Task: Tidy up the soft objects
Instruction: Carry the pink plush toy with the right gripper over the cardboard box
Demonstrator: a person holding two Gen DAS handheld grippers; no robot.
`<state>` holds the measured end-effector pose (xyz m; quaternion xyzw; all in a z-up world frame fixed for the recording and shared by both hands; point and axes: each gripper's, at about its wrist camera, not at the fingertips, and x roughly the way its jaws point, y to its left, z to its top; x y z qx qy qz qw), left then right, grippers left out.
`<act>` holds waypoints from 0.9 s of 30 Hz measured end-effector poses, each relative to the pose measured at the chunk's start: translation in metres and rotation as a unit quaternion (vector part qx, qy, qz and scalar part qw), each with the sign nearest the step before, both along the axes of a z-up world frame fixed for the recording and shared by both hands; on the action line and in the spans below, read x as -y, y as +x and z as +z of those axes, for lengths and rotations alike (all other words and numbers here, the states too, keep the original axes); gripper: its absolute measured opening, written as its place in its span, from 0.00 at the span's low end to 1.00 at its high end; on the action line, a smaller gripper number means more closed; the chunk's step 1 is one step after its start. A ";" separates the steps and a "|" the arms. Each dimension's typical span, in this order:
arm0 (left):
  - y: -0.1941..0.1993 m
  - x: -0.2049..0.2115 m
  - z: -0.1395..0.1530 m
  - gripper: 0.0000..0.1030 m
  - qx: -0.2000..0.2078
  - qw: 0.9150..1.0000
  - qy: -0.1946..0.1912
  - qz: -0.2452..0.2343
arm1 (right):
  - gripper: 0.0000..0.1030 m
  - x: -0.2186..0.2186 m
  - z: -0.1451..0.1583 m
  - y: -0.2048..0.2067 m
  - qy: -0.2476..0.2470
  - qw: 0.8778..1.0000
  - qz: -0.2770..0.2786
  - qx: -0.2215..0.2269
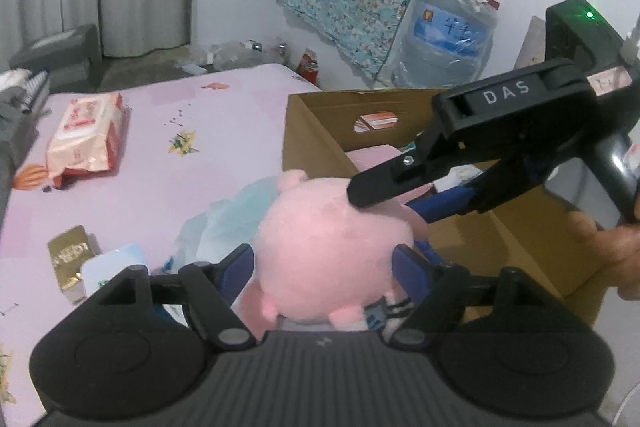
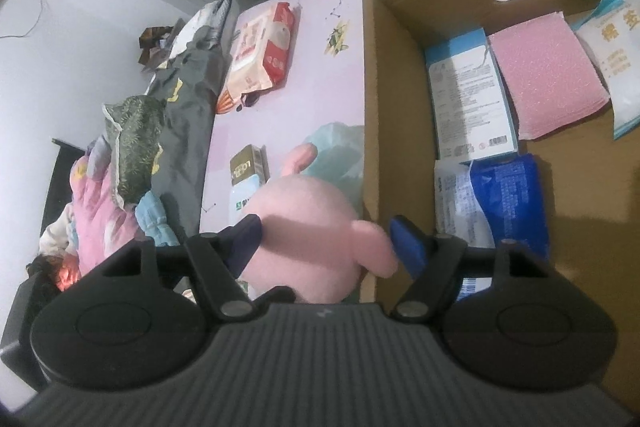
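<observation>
Step in hand, by my read: getting the pink plush toy off the bed and into the cardboard box just beside it. The plush sits on the bed against the box's outer wall, on a pale teal cloth.

Left gripper: jaws spread, one blue pad each side of the plush body; can't tell if the pads press. Right gripper, seen coming in from the right in the left wrist view: jaws also spread, straddling the plush near its stubby limb, black finger close over the top. No firm pinch visible on either.

Next move prob. needs one pair of jaws to close on the soft body, then lift over the box wall and drop inside. The box already holds a pink sponge sheet, a blue-white carton and a blue packet, so aim for the bare floor of it.

Surface: pink printed sheet. Also on it: a wipes pack and a small gold box. Room: curtains, water jug, floral cloth on wall.
</observation>
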<state>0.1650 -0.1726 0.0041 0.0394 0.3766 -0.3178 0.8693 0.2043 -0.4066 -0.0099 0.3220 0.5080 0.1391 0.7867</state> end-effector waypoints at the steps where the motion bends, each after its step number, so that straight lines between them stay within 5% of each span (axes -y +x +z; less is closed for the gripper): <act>1: 0.000 0.000 -0.001 0.75 -0.002 1.000 -0.003 -0.001 | 0.71 -0.001 0.001 -0.001 0.002 1.000 0.002 0.001; 14: -0.014 0.003 0.013 0.75 0.010 1.000 -0.017 0.009 | 0.70 -0.011 0.016 -0.019 -0.013 0.999 0.007 0.030; 27: -0.041 0.027 0.062 0.75 0.067 0.997 -0.005 0.022 | 0.69 0.016 0.041 -0.049 0.059 0.996 -0.021 0.070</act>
